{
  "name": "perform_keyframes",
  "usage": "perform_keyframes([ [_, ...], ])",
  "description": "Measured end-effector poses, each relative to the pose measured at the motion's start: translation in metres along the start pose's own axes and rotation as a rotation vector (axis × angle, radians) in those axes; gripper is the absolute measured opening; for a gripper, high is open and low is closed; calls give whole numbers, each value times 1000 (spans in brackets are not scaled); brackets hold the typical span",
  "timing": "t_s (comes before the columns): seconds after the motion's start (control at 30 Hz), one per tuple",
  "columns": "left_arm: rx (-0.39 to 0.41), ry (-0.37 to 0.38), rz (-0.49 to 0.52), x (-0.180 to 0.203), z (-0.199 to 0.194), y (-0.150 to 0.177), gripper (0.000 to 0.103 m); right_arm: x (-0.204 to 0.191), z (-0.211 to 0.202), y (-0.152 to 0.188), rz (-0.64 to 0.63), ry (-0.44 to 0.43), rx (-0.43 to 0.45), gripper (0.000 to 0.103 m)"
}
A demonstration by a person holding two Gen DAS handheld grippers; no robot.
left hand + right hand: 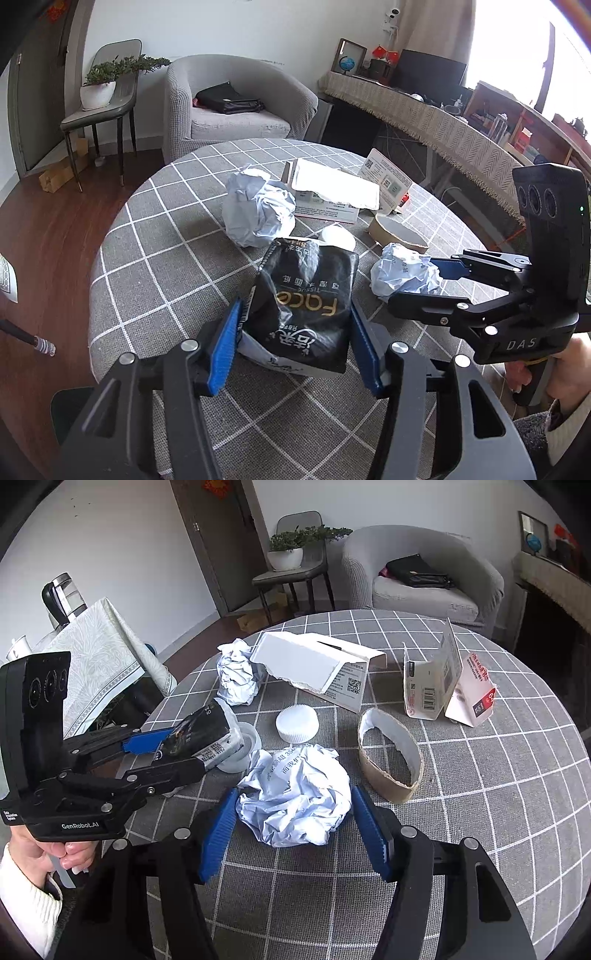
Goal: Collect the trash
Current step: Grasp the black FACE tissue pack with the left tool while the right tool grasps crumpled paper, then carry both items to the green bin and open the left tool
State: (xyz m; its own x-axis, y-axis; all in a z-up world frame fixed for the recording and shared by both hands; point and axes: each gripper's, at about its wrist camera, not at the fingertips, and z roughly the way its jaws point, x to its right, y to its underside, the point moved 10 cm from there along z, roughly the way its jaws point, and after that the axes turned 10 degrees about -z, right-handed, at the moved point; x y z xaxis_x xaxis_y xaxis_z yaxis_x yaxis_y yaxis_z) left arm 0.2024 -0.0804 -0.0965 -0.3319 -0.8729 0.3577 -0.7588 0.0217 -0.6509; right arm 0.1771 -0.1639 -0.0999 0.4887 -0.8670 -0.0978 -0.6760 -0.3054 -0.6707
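Observation:
A black tissue wrapper lies on the round checked table. My left gripper is open with a blue pad on each side of the wrapper; it also shows in the right wrist view around the wrapper. A crumpled white paper ball lies between the open pads of my right gripper; in the left wrist view this gripper flanks the ball. Whether the pads touch either item is unclear.
A second paper ball, a torn white box, a white lid, a cardboard ring and a torn carton lie on the table. An armchair and a chair with a plant stand behind.

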Motion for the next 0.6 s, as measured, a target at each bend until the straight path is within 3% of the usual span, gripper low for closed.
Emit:
perform_keyframes([
  [0.2,56,6,-9,-4,-22,-4,58,-8,5,-6,-30,46,-5,59],
  [0.43,144,-16,-82,-27,-62,-14,58,-14,-3,-20,-33,77,47,56],
  [0.6,168,-65,-111,-51,-84,-13,58,-25,-4,-27,-32,78,75,56],
])
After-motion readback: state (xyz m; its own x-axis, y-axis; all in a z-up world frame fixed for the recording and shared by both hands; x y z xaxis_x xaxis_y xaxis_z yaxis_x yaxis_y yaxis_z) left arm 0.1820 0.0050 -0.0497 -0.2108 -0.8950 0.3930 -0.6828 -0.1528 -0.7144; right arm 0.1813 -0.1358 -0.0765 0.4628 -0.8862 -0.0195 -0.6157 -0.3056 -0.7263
